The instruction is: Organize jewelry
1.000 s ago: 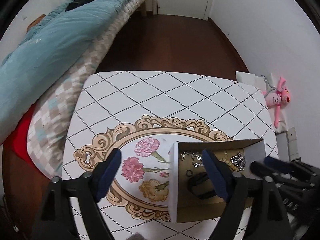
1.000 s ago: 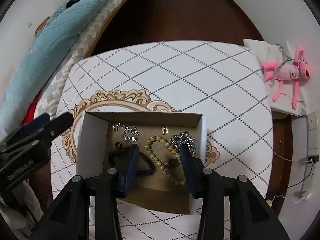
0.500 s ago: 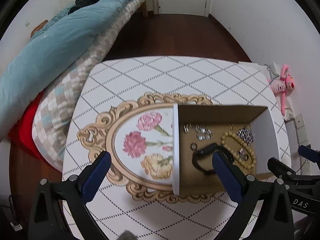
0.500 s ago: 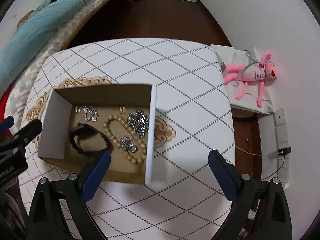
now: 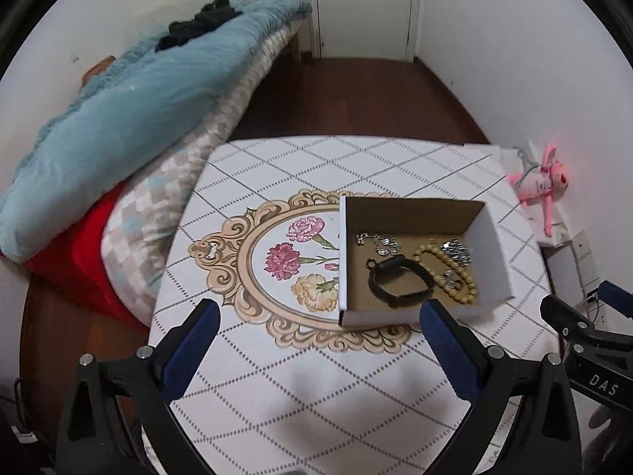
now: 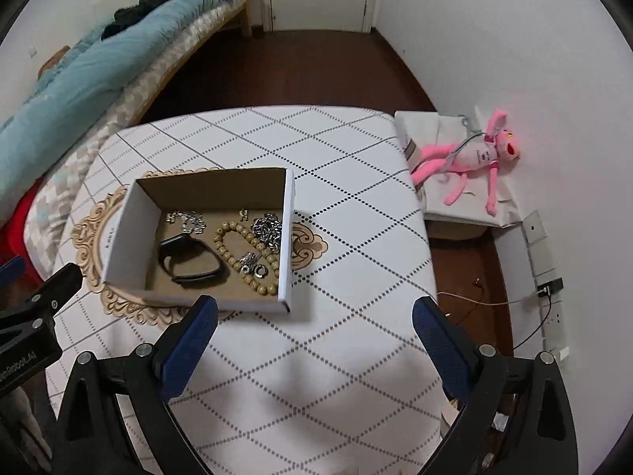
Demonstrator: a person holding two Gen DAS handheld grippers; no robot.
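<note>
Home bedroom. Evidence: bed at upper left with teal duvet [image 5: 130, 118], checked quilt [image 5: 158, 213] and red sheet [image 5: 75, 253]; dark wood floor [image 5: 348, 95]; white door [image 5: 364, 4] at top centre; pink plush toy [image 6: 470, 158] by the right wall; wall sockets [image 6: 546, 265] at right; table [image 6: 356, 356] with patterned cloth in the foreground.

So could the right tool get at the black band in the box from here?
Probably yes. The box is open-topped and nothing covers the black band. The right tool is open and empty, with only bare table between it and the box; it would have to clear the near wall first.
</note>
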